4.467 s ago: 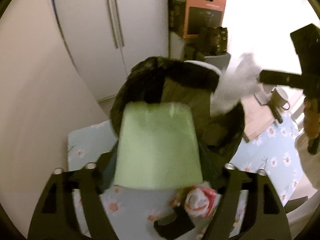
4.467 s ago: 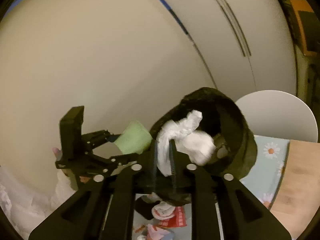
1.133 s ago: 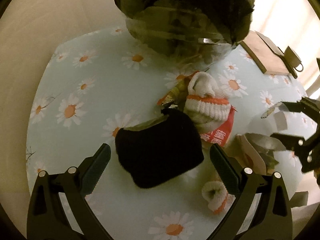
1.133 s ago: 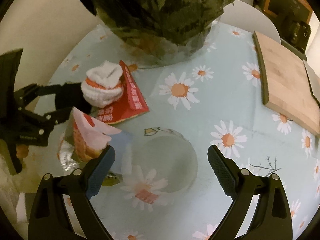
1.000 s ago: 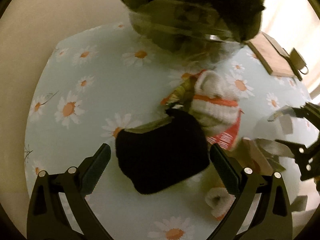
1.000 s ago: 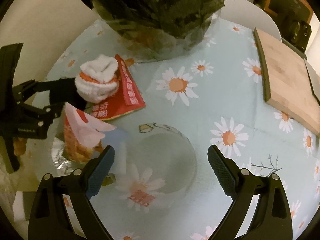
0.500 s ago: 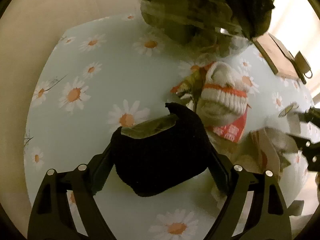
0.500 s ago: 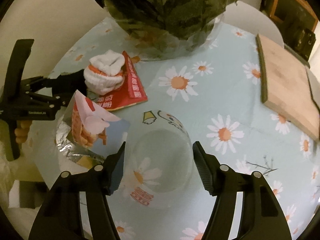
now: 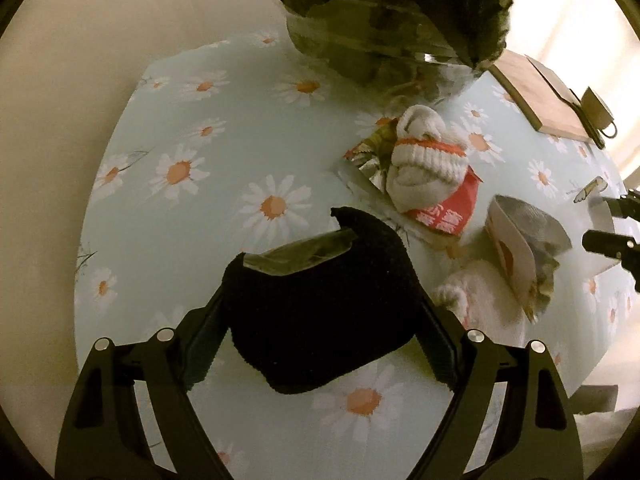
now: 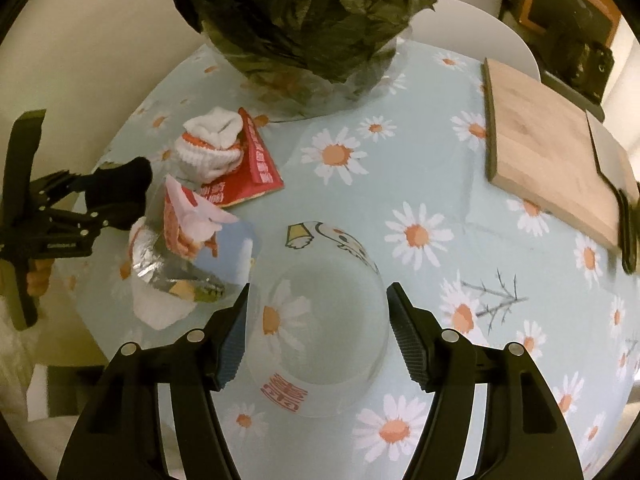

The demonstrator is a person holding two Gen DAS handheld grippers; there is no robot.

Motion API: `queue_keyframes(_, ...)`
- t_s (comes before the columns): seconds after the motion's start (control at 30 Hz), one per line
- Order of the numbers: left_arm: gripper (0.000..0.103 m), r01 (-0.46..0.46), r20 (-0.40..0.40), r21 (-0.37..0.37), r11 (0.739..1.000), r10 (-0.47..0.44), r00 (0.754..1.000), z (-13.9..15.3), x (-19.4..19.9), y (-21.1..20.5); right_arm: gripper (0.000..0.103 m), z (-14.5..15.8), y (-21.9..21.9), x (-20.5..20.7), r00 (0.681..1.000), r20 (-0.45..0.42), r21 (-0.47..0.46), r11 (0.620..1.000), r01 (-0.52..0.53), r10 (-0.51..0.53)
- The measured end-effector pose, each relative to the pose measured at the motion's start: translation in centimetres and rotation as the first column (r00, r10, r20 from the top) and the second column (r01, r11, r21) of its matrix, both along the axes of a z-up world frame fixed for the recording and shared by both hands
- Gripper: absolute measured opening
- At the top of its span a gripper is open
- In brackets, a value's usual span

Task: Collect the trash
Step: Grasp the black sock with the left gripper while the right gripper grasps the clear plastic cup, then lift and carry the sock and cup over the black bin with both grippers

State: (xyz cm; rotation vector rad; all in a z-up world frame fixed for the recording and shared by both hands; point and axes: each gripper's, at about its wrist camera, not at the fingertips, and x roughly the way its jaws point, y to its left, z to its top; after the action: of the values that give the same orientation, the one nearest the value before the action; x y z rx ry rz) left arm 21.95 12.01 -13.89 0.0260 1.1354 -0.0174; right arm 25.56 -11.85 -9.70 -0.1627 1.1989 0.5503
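Note:
My left gripper [image 9: 320, 336] is shut on a black knit sock bundle [image 9: 320, 312] with a strip of clear film on top, on the daisy tablecloth [image 9: 208, 184]. My right gripper [image 10: 318, 332] has its jaws against the sides of an upturned clear plastic cup [image 10: 318, 320]. A white and orange sock [image 9: 424, 168] lies on a red wrapper [image 10: 244, 184]. A torn foil snack bag [image 10: 188, 240] lies left of the cup. The dark trash bag [image 10: 304, 16] stands at the back of the table.
A wooden cutting board [image 10: 548, 148] lies at the right with a dark utensil [image 10: 628, 232] beside it. A mug [image 9: 598, 110] stands past the board. A wall [image 9: 60, 100] borders the table's left side. An orange box [image 10: 568, 4] sits behind.
Both grippers dropped earlier items at the bag and came down to the table. In the last second the left jaws closed on the black sock and the right jaws closed in on the clear cup.

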Motion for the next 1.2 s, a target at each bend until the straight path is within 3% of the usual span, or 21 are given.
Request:
queue_keyframes(0.67,0.084,-0.055,0.110,0.041,0.998,0.050,0.993,5.4,-2.9,1.3,0.063,4.2,-3.0,-2.0,0.998,0.040,0.129,0.991,0.044,-0.049)
queue_keyframes(1.1,0.084,-0.001,0.246,0.080,0.997,-0.019,0.969,10.6,-0.9,0.0,0.063,10.5,-5.3,2.0,0.994,0.080,0.307,0.951,0.043,-0.071)
queue_keyframes(1.2,0.084,0.005,0.243,0.121,0.993,-0.035,0.969,11.2,0.3,-0.6,0.063,11.5,-5.2,3.5,0.991,0.114,0.286,0.957,0.040,-0.076)
